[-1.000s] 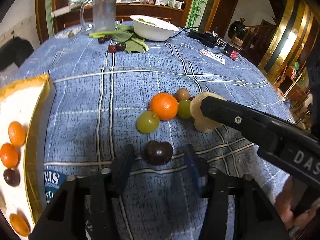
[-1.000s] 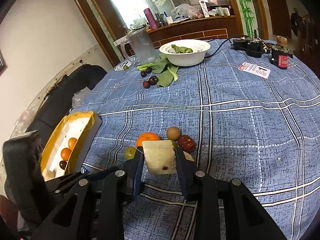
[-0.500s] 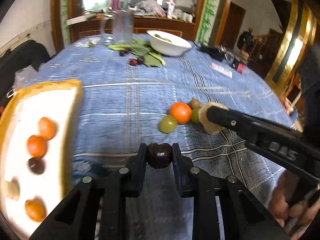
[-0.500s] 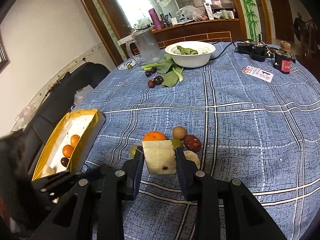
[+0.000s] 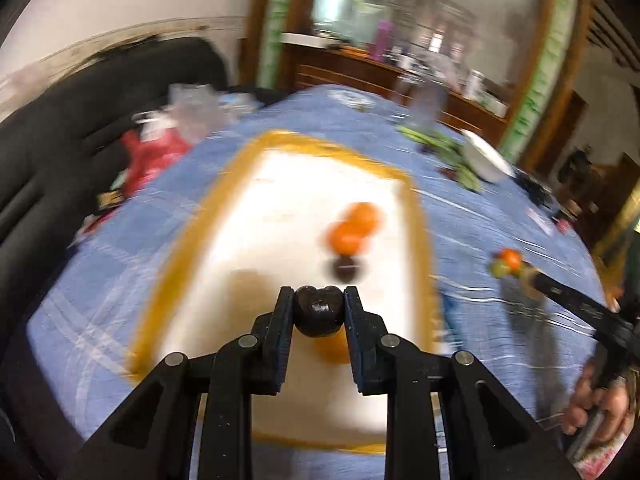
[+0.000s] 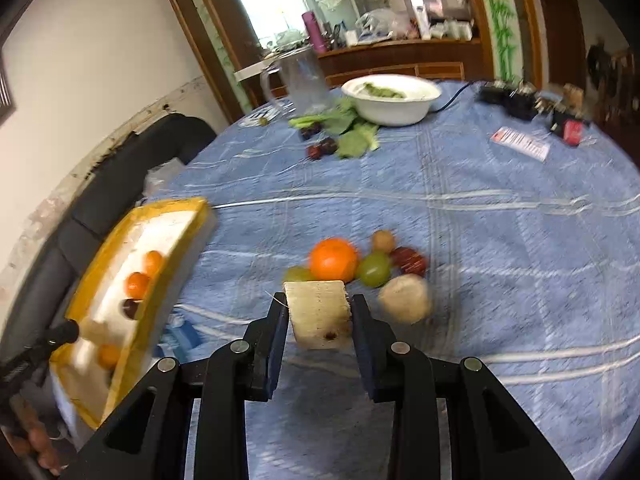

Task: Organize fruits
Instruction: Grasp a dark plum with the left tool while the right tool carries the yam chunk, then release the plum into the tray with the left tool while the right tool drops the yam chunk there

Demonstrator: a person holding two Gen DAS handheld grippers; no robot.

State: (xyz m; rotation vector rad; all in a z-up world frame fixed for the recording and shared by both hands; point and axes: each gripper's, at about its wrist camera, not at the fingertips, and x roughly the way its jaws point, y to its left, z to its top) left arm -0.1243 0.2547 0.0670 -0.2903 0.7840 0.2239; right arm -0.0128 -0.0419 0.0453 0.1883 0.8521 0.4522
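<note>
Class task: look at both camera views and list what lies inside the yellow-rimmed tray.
Inside the yellow-rimmed tray: small orange fruits, one dark fruit and a pale piece. The near wall hides part of its floor.

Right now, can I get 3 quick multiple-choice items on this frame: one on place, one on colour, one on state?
1. Where does the yellow-rimmed tray lie relative to the loose fruit pile?
A left of it
B right of it
C beyond it

2. What colour is the bowl at the far side of the table?
A red
B white
C black

3. What is the left hand-held gripper doing?
A open, empty
B shut on the dark fruit
C shut on a pale block

A: right wrist view shows it.
B: plainly white.
B: fruit pinched between fingers.
</note>
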